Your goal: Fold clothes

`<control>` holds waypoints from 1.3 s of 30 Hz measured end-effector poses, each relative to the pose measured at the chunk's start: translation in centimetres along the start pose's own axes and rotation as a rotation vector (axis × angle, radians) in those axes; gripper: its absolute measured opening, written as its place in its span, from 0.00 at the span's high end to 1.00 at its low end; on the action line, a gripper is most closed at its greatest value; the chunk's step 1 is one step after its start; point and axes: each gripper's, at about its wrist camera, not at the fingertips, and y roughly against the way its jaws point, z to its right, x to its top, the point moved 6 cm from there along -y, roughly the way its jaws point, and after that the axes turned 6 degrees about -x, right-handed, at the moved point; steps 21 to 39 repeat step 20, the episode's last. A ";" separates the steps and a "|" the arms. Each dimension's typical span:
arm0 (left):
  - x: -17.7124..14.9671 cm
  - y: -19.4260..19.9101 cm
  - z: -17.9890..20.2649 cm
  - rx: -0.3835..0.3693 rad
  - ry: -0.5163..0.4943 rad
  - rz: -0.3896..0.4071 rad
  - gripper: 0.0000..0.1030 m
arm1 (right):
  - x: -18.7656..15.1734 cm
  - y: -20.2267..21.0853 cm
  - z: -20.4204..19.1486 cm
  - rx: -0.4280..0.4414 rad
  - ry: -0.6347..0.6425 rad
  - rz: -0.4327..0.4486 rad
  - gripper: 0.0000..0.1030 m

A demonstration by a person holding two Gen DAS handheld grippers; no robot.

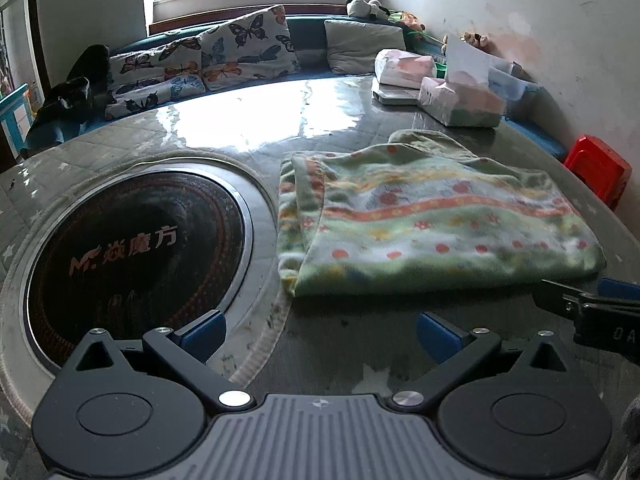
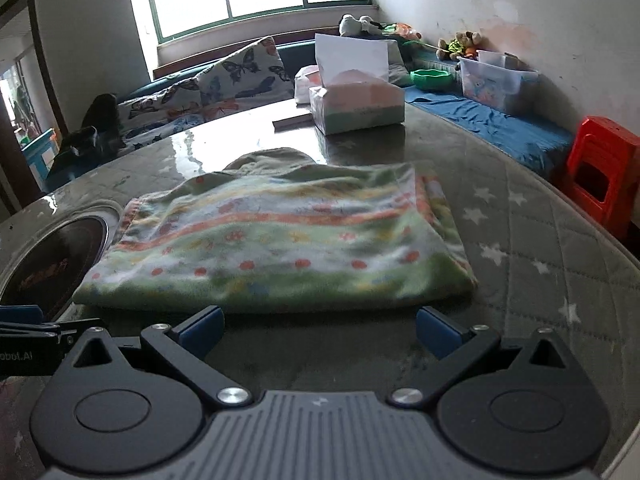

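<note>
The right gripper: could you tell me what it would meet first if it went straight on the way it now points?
Most likely the near edge of the folded garment, which lies directly ahead of the open right gripper, though depth is hard to judge.

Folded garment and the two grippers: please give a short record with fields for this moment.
garment: green patterned garment, folded, lying flat on the table
left hand-held gripper: open, holds nothing, in front of the garment's near edge
right hand-held gripper: open, holds nothing
beside garment: round inset cooktop
behind garment: tissue box
</note>
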 end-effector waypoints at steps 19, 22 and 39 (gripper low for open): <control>-1.4 2.1 0.4 -0.028 -0.012 0.033 0.00 | -1.7 1.9 -0.8 -0.038 0.005 -0.007 0.00; -1.4 2.1 0.4 -0.032 -0.012 0.034 0.00 | -1.7 1.9 -0.8 -0.039 0.005 -0.007 0.00; -1.4 2.1 0.4 -0.032 -0.012 0.034 0.00 | -1.7 1.9 -0.8 -0.039 0.005 -0.007 0.00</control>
